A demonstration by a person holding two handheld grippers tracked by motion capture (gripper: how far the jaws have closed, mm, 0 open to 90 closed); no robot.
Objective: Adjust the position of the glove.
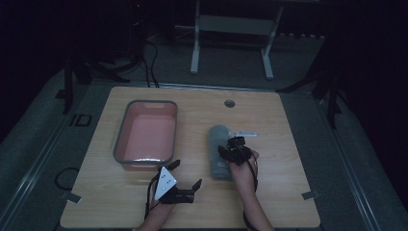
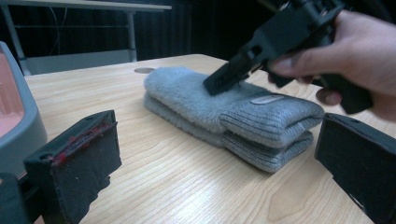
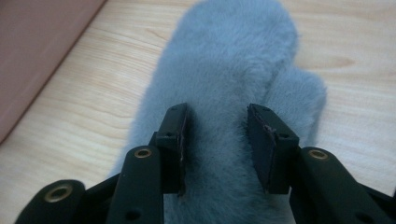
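Right claw (image 3: 217,135) sits on the grey mittens (image 3: 224,93) mid-frame, its jaws apart over the fur. Left claw (image 1: 185,174), lower centre, gapes wide above the desk (image 1: 279,192).

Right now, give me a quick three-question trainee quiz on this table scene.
1. True or false: the right tongs are clamped tight on a fold of the grey mittens.
2. Which item sits to the left of the mittens in the high view? A) pink bin B) metal bowl C) cardboard box
3. Fill in: the left tongs hover above the table with jaws ____.

Key:
1. False. The jaws stand apart, tips pressed down on the fleece, nothing pinched.
2. A
3. open
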